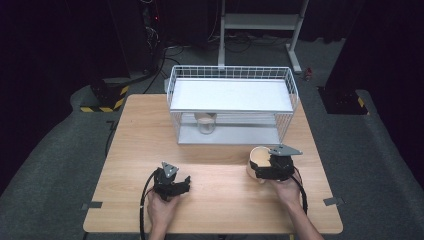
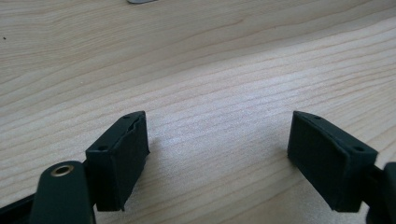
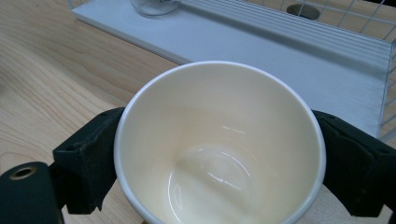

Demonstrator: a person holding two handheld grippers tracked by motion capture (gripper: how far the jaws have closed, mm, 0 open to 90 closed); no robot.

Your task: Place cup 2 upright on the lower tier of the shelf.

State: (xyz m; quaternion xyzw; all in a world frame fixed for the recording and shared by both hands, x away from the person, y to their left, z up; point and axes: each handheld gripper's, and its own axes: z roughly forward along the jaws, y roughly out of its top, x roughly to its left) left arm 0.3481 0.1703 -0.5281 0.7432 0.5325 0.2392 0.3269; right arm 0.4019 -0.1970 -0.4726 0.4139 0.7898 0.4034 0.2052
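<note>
At the table's four o'clock corner in the high view, the right gripper (image 1: 267,169) clasps a cream cup (image 1: 258,162) tipped on its side, mouth turned toward the person. The left gripper (image 1: 172,184) rests near seven o'clock on the wooden table (image 1: 220,200), well apart from the cup. At twelve o'clock stands a white wire rack (image 1: 232,102) with an upper shelf; beneath it, on the lower tray, sits a glass (image 1: 205,123).

In the left gripper view, the jaws stand released, with only bare wood grain between them.

In the right gripper view, both black pads (image 3: 88,163) press the cup's (image 3: 219,149) outer wall from either side, so the grip is firm. Ahead at twelve o'clock lies the rack's lower tray (image 3: 289,70), and the base of the glass (image 3: 154,5) shows at eleven.

The step in hand looks like carrying the cup toward the rack. The next move probably calls for lifting it forward and going in low under the upper shelf. The shelf edge and the glass are what could obstruct; a spot beside the glass seems safest.
</note>
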